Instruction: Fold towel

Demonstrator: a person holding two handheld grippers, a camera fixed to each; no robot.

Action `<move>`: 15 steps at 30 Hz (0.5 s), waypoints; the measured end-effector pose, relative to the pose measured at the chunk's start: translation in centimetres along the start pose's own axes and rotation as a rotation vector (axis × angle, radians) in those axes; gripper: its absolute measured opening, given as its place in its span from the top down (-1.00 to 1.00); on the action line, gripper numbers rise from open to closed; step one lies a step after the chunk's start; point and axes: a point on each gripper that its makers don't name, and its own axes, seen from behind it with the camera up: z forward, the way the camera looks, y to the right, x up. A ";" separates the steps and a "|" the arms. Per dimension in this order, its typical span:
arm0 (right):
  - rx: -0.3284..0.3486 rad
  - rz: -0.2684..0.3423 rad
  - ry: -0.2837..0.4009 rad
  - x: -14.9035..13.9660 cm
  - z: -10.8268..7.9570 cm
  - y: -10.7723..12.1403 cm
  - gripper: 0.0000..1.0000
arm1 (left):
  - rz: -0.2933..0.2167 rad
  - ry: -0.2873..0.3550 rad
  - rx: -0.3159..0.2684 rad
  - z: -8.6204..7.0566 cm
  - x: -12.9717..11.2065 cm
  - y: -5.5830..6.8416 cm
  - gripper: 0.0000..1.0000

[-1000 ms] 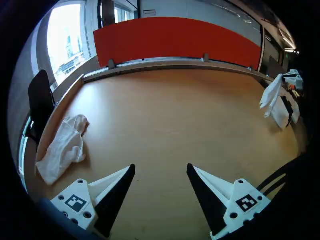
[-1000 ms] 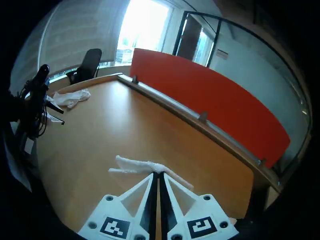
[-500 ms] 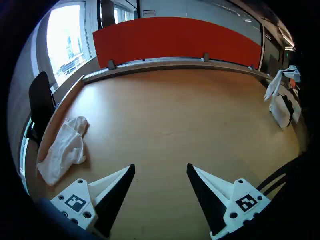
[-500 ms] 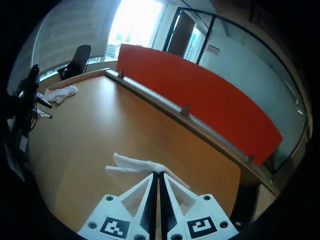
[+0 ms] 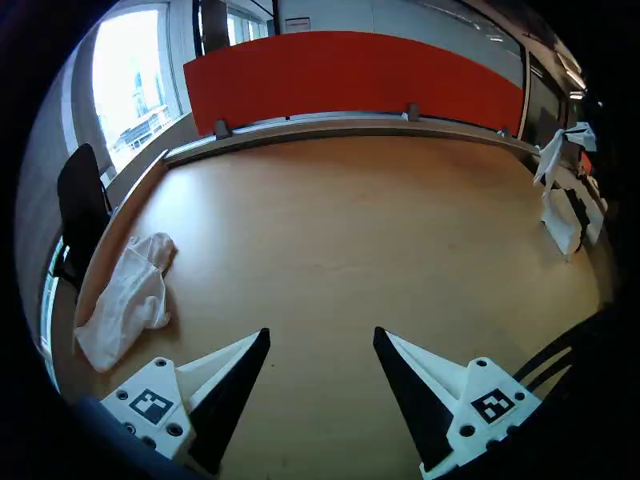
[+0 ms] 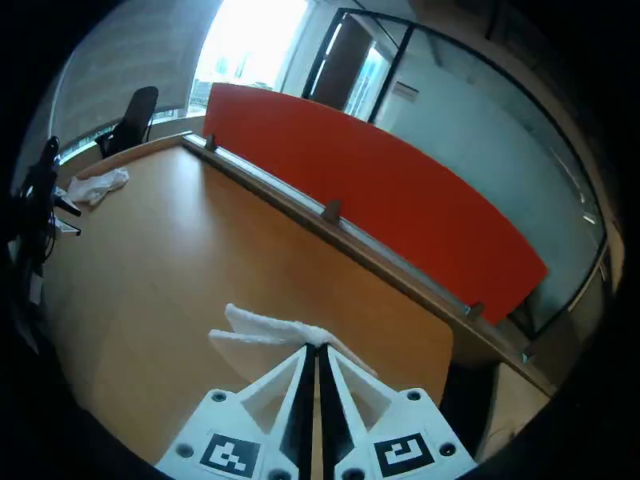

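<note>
- Since a second ago, the right hand-held gripper [image 6: 318,352] is swinging along the orange divider [image 6: 376,188] toward its far end, taking the towel [image 6: 268,330] with it. In the left gripper view the towel is rising and drifting out toward that same end.
- Its fingers are pressing together and pinching the towel's edge. The white cloth is bunching just ahead of the fingertips and fanning off to one side, over the bench [image 6: 184,240] on the near side of the divider. Whether its lower part is touching the bench I cannot tell.
- The left hand-held gripper [image 5: 320,344] is holding its fingers spread wide, with bare bench wood showing between them. It is facing the divider's middle, well apart from the towel.
- A second white cloth [image 5: 128,300] is lying crumpled on the bench, out past the divider's other end, near a dark chair [image 5: 80,200].
</note>
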 end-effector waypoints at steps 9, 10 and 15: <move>-0.033 -0.003 -0.024 -0.5 0.0 3.3 0.92 | 0.004 -0.003 0.003 0.2 0.2 0.2 -0.92; -0.037 -0.003 -0.026 -0.5 -0.1 3.6 0.92 | 0.004 -0.003 0.003 0.2 0.2 0.3 -0.92; -0.049 0.002 -0.032 -0.7 -0.2 4.8 0.92 | 0.004 -0.004 0.004 0.2 0.3 0.3 -0.92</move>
